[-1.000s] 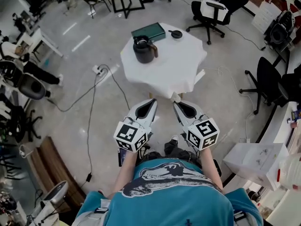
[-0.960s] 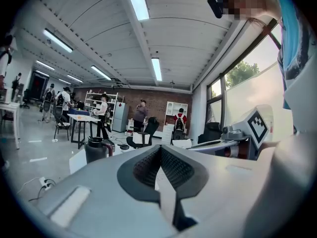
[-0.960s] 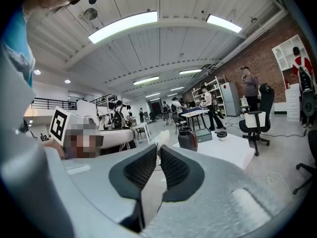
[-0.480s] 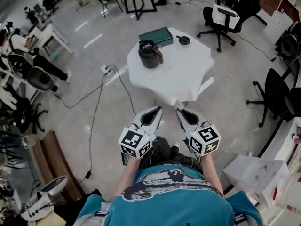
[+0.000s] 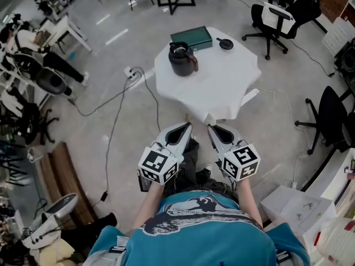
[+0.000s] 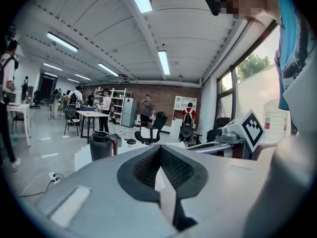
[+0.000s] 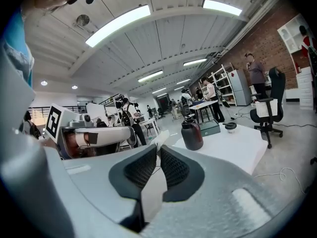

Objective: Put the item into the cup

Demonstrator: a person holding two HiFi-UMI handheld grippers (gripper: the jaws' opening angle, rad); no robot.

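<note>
A tall black cup with a handle (image 5: 182, 60) stands at the far left of a white-clothed table (image 5: 222, 85). A small round black item (image 5: 226, 44) lies at the far side, next to a dark green box (image 5: 191, 38). My left gripper (image 5: 187, 126) and right gripper (image 5: 211, 128) hang side by side short of the table's near edge, both shut with nothing between the pads. The left gripper view shows the cup (image 6: 101, 145) beyond my left gripper (image 6: 160, 148). In the right gripper view the cup (image 7: 192, 134) and the item (image 7: 230, 126) stand past my right gripper (image 7: 158, 148).
Office chairs (image 5: 274, 21) stand behind and to the right of the table. A power strip with cables (image 5: 131, 72) lies on the floor to the left. White boxes (image 5: 297, 209) sit at the lower right. People stand by desks (image 6: 94, 115) far back in the room.
The table has drifted slightly right and nearer in the head view. Both grippers stay shut and side by side in front of the person.
</note>
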